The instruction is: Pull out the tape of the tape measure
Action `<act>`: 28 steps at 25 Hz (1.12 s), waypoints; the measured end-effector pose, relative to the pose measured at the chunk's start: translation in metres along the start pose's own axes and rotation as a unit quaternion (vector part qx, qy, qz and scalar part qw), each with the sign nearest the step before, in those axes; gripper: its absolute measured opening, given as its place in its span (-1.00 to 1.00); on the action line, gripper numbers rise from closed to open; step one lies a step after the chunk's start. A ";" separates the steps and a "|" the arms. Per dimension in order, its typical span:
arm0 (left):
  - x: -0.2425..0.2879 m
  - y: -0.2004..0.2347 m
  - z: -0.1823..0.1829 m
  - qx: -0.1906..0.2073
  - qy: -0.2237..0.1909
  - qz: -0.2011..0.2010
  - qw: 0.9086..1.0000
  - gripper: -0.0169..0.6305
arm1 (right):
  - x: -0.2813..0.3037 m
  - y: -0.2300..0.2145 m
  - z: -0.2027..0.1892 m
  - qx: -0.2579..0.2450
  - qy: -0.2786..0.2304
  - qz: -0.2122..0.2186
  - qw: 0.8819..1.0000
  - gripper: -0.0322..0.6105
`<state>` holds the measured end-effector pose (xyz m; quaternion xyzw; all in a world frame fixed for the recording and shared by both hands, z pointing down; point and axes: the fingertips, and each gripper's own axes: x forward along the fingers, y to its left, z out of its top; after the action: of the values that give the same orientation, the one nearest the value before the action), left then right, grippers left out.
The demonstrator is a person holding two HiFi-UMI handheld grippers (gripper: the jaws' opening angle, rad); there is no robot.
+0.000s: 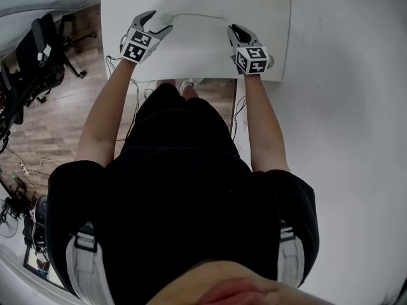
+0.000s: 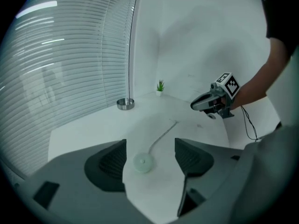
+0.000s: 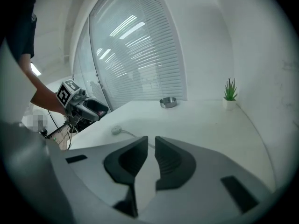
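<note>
My left tool (image 1: 159, 23) hangs over the white counter (image 1: 203, 59), jaws spread wide and holding nothing. The tape measure (image 1: 166, 18), a small round pale case, lies on the counter just beyond the jaw tips, at about one o'clock from the tool in the head view. From it the tape (image 1: 198, 14) runs flat toward three o'clock and ends just short of my right tool (image 1: 234, 29). That tool's jaws are drawn almost together, with only a thin slit between them and nothing in it.

I judge the pull done: a good stretch of tape is out, and neither tool has hold of it. At most, the tools have to be drawn clear.

The head view alone shows the whole span from case to tape end. The left gripper view shows that the case sits below the open jaws, not between the pads, and it adds a metal bowl (image 2: 125, 103) and a potted plant (image 2: 160, 85) at twelve o'clock. The right gripper view shows the slit is empty.
</note>
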<state>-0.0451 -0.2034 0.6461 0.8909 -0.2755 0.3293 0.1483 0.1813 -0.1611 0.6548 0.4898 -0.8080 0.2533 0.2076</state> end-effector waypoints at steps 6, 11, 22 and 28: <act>-0.046 -0.055 0.063 -0.014 -0.072 0.008 0.997 0.07 | -0.068 0.016 0.039 -0.020 -0.051 0.021 0.998 -0.73; -0.070 -0.054 0.092 -0.030 -0.130 0.013 0.991 0.02 | -0.070 0.042 0.078 -0.043 -0.097 0.049 0.993 -0.77; -0.116 -0.068 0.130 -0.046 -0.207 0.020 0.977 -0.22 | -0.108 0.097 0.140 -0.072 -0.184 0.100 0.975 -0.89; -0.129 -0.077 0.135 -0.044 -0.227 0.017 0.973 -0.43 | -0.125 0.116 0.159 -0.083 -0.207 0.118 0.968 -0.89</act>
<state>-0.0131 -0.1510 0.4539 0.9302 -0.3310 0.1086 0.1157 0.1177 -0.1271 0.4330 0.4139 -0.9035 0.1014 0.0448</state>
